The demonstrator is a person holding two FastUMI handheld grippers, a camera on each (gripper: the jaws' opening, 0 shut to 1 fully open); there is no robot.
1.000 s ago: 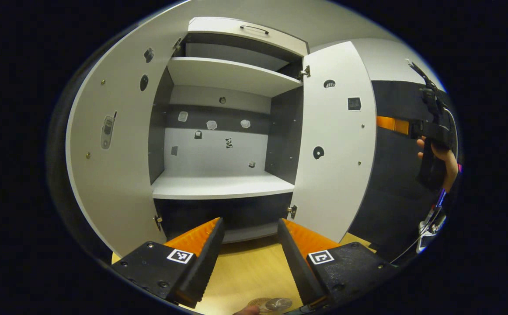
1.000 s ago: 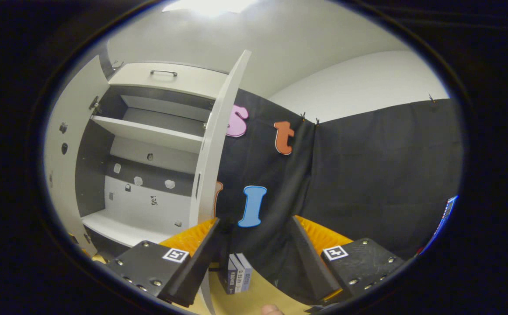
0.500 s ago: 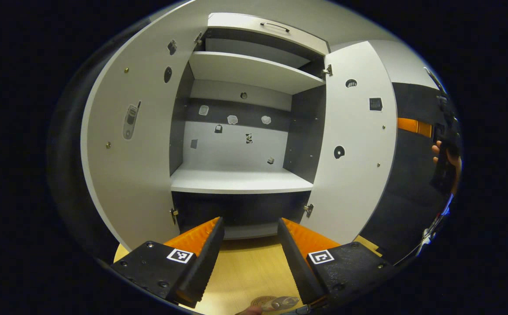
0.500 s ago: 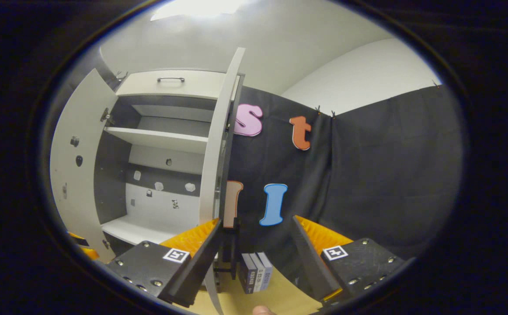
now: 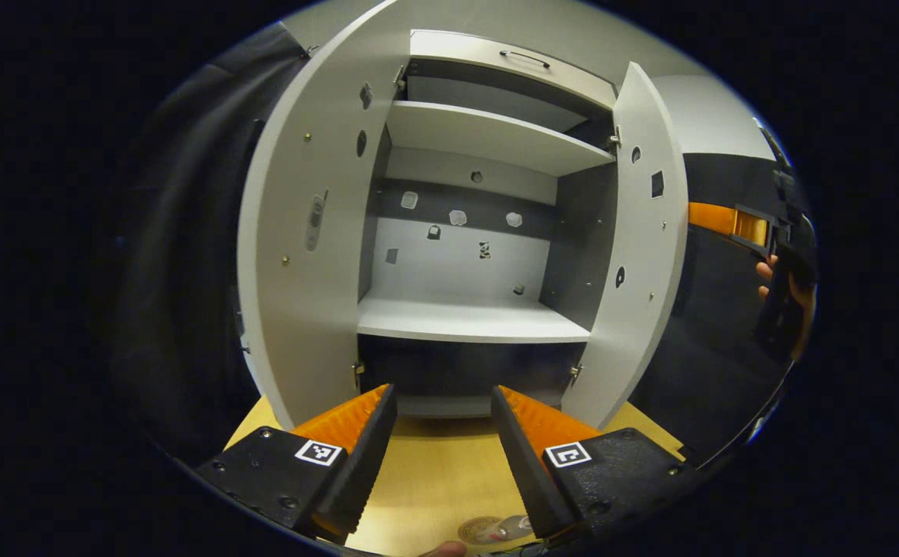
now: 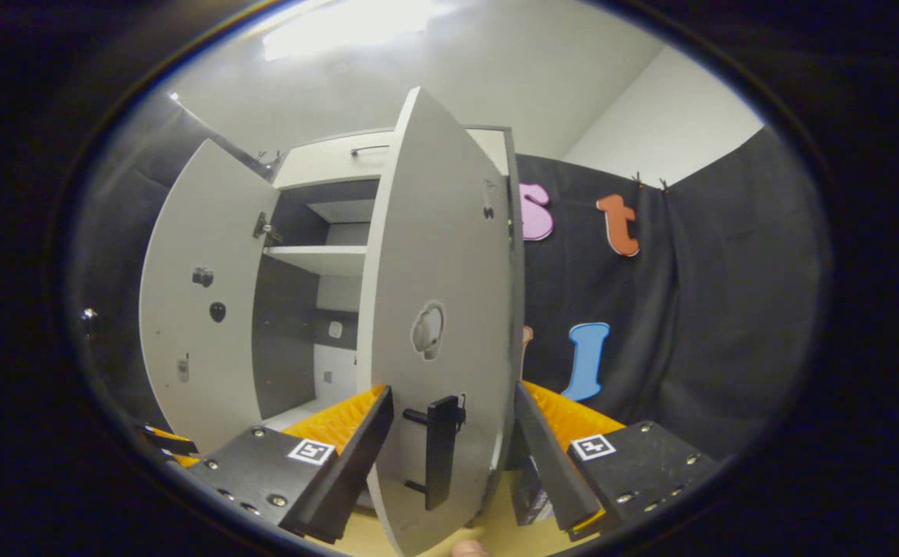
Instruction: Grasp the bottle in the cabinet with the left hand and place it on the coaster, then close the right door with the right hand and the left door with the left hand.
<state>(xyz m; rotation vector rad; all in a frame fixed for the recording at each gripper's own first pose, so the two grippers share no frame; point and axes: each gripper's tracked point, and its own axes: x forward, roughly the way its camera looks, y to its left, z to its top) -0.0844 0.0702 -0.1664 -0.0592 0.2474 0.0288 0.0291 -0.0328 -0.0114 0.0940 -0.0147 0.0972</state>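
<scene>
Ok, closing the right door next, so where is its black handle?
In the right gripper view, the black handle sits low on the right door, between the open right claw's fingers.

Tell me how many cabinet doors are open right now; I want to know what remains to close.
2. The left door stands wide open at the cabinet's left side; the right door is partly swung in, its black handle just ahead of the right gripper.

bottle cut off at bottom edge
</scene>
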